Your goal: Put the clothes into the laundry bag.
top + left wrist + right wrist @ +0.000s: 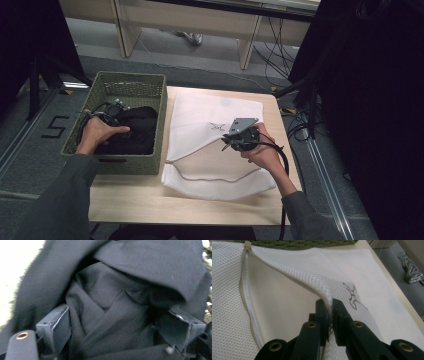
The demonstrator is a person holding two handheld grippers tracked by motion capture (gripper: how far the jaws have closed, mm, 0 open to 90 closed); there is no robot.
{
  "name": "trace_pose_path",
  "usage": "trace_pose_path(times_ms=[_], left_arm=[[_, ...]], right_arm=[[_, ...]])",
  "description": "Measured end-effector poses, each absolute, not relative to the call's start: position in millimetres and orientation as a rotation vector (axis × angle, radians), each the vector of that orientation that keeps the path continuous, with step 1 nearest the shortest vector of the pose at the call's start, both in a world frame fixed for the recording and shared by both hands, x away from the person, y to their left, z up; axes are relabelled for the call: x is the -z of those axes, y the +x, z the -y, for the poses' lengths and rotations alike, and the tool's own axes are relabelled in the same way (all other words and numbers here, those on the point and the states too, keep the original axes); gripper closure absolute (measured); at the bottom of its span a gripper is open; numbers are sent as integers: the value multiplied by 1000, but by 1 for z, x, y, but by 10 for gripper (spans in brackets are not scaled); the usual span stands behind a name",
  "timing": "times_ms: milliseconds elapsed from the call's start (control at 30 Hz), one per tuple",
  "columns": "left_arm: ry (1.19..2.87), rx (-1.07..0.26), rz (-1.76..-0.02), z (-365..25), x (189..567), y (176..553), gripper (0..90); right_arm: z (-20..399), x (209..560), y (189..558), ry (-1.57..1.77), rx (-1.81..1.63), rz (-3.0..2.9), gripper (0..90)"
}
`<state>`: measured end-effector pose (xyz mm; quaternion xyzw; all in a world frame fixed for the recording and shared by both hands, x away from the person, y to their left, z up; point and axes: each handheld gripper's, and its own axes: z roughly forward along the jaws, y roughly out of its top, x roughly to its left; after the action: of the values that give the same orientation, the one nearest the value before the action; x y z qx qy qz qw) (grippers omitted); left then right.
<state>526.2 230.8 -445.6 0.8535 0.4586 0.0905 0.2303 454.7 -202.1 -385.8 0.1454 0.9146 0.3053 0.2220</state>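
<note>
A black garment (135, 131) lies bunched inside a green woven basket (127, 76) at the table's left. My left gripper (113, 113) reaches down into the basket. In the left gripper view its jaws stand wide apart, pushed into the black garment (112, 290), folds of which fill the gap of the left gripper (120, 323). A white mesh laundry bag (200, 116) lies flat on the table beside the basket. My right gripper (229, 145) is shut on the bag's upper layer next to its open zipper edge, lifting it into a ridge (322, 287) above the right gripper (330, 305).
The bag's zipper (245, 290) runs along the opening, with its pull (247, 244) at the far end by the basket. The wooden table (150, 200) ends just right of the bag. Cables and dark equipment stand at the right; a desk frame is behind.
</note>
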Motion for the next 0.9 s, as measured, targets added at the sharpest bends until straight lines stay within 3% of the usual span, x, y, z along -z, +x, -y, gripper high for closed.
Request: trace_pose_path(times_ms=[167, 367, 500, 600, 700, 733, 767, 800, 867, 900], left_arm=[[2346, -176, -1286, -228, 458, 529, 115], [2432, -222, -1293, -223, 478, 533, 0], [2424, -224, -1346, -219, 483, 531, 0], [2472, -244, -1290, -221, 484, 533, 0], [2479, -254, -1272, -220, 484, 533, 181], [2479, -246, -1257, -221, 482, 532, 181], [2473, -248, -1261, -221, 481, 531, 348], [2476, -245, -1253, -221, 479, 531, 348], [2410, -181, -1261, -226, 477, 528, 577], [2400, -171, -1253, -226, 478, 527, 617]], right_arm=[[201, 387, 454, 406, -837, -2533, 848], [202, 387, 453, 405, -816, -2543, 848], [201, 388, 453, 415, -833, -2527, 848], [201, 388, 453, 402, -820, -2549, 848], [201, 388, 452, 406, -824, -2534, 848], [201, 388, 452, 402, -821, -2542, 848], [201, 387, 453, 395, -819, -2545, 848], [201, 387, 452, 397, -821, -2545, 848], [201, 387, 453, 392, -811, -2540, 848], [201, 388, 453, 387, -822, -2546, 848]])
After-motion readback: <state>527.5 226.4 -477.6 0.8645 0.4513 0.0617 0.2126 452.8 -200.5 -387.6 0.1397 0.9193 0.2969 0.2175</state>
